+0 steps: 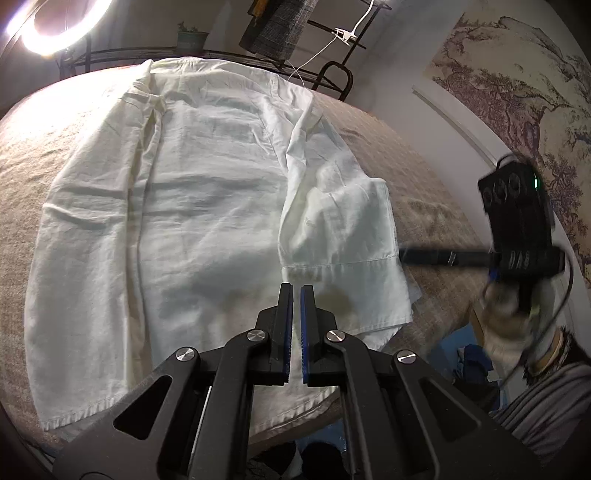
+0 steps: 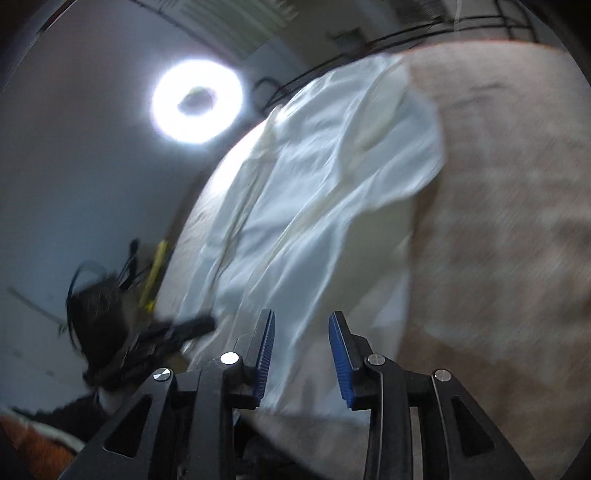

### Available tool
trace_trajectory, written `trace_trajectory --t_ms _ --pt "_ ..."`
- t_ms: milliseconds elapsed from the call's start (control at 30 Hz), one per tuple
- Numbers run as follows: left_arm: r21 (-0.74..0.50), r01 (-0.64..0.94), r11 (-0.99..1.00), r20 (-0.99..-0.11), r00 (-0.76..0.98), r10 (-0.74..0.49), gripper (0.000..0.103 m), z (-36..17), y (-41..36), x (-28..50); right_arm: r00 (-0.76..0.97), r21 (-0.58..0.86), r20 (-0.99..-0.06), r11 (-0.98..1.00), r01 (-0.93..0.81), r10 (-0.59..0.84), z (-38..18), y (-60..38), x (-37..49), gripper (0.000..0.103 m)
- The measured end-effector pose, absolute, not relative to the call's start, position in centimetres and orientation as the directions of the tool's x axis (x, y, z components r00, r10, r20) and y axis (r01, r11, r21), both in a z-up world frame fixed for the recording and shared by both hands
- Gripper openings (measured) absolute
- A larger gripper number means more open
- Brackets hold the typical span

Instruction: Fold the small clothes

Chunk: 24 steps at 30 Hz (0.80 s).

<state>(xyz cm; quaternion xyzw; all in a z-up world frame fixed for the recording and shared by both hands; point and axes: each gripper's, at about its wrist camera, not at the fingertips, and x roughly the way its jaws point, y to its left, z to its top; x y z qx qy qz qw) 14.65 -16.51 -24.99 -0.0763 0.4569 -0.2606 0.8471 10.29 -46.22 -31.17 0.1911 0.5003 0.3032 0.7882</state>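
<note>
A white shirt (image 1: 184,206) lies spread on a beige-covered table (image 1: 436,221), its right sleeve (image 1: 343,221) folded in over the body. My left gripper (image 1: 296,291) hovers above the shirt's near hem, its jaws almost closed with nothing between them. My right gripper (image 2: 301,321) is open and empty, tilted over the shirt (image 2: 317,184) near its edge; the view is motion-blurred. The right gripper also shows in the left wrist view (image 1: 402,255) at the sleeve's right edge, blurred.
A ring light (image 1: 55,22) glows at the back left and shows in the right wrist view (image 2: 197,101). A black metal rack (image 1: 325,66) with a small plant pot (image 1: 190,38) stands behind the table. A painted wall hanging (image 1: 517,92) is on the right.
</note>
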Motion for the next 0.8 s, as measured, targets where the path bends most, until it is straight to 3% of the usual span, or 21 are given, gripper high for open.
trace_trajectory --t_ms 33,133,167,400,600,700,767,800 --pt "-0.371 0.368 0.853 -0.735 0.445 -0.512 0.000 -25.0 -16.6 14.7 0.296 0.596 -0.685 0.746 -0.297 0.666 -31.8 -45.5 9.8 0.029" --pt "-0.365 0.363 0.857 -0.740 0.445 -0.504 0.000 -25.1 -16.8 14.8 0.246 0.574 -0.727 0.765 -0.292 0.640 -33.5 -44.2 9.3 0.001" --pt "-0.367 0.364 0.856 -0.739 0.444 -0.506 0.000 -25.1 -16.9 14.9 0.250 0.577 -0.727 0.767 -0.281 0.639 -33.6 -44.3 9.2 0.000" --pt "-0.350 0.394 0.850 -0.720 0.468 -0.513 0.000 -23.5 -17.4 13.9 0.318 0.750 -0.553 0.627 -0.212 0.770 -30.9 -47.7 7.6 0.000" --pt "-0.303 0.461 0.834 -0.717 0.465 -0.518 0.000 -22.3 -19.3 13.4 0.229 0.643 -0.713 0.748 -0.163 0.662 -34.6 -45.2 7.3 0.004" --pt "-0.284 0.514 0.809 -0.721 0.441 -0.534 0.001 -22.4 -21.1 12.8 0.255 0.645 -0.706 0.749 -0.152 0.660 -34.2 -46.0 6.7 0.014" --pt "-0.272 0.554 0.787 -0.732 0.412 -0.543 0.011 -22.7 -22.9 12.4 0.318 0.634 -0.691 0.755 -0.165 0.650 -32.8 -47.4 6.0 0.025" --pt "-0.269 0.572 0.775 -0.736 0.396 -0.548 0.024 -22.9 -23.8 12.3 0.347 0.632 -0.681 0.757 -0.166 0.645 -32.1 -48.1 5.1 0.026"
